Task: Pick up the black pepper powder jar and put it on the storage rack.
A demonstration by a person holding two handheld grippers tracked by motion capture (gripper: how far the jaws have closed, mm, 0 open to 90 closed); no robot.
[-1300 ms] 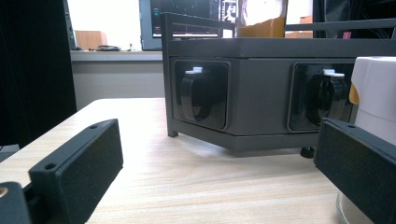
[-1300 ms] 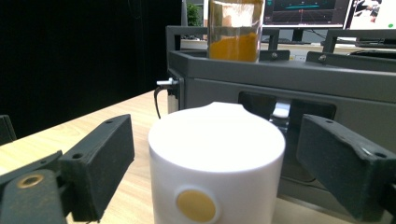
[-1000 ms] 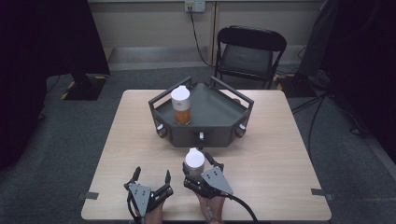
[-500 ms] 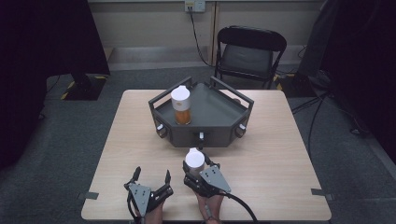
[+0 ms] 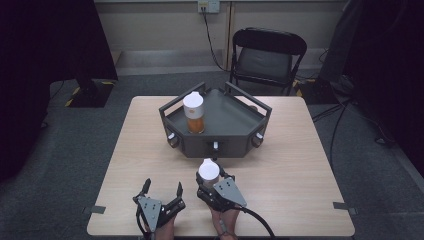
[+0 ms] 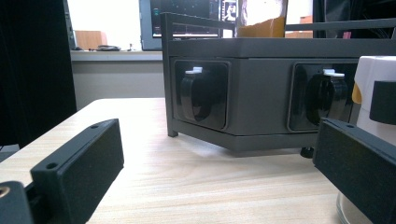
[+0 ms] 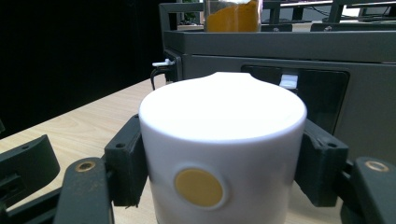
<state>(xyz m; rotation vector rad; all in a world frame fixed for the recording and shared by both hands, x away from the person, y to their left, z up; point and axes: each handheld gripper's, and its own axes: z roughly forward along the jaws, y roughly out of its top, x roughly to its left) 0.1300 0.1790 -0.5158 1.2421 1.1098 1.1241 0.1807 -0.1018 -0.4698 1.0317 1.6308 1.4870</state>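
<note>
The surface (image 5: pixel 150 150) carries a dark grey tray (image 5: pixel 235 125) toward its far side, with a white-capped jar of orange powder (image 5: pixel 193 113) standing upright in the tray's left part. Near the front edge stands a second jar (image 5: pixel 208 171), also white-capped, just in front of the tray's front wall and apart from it.

The right gripper (image 5: pixel 212 185) has this second jar between its jaws; they have just been closing, and in the right gripper view the pads press on both sides of the cap (image 7: pixel 223 140), so the grip looks made. The jar appears to rest on the surface, not yet lifted.

The left gripper (image 5: pixel 162 192) sits beside it to the left, jaws wide apart with nothing between them, pointing toward the tray's front wall.

As a judgement: one jar is already in the tray, the second is grasped, and what is left is to lift it over the rail and set it down inside.
</note>
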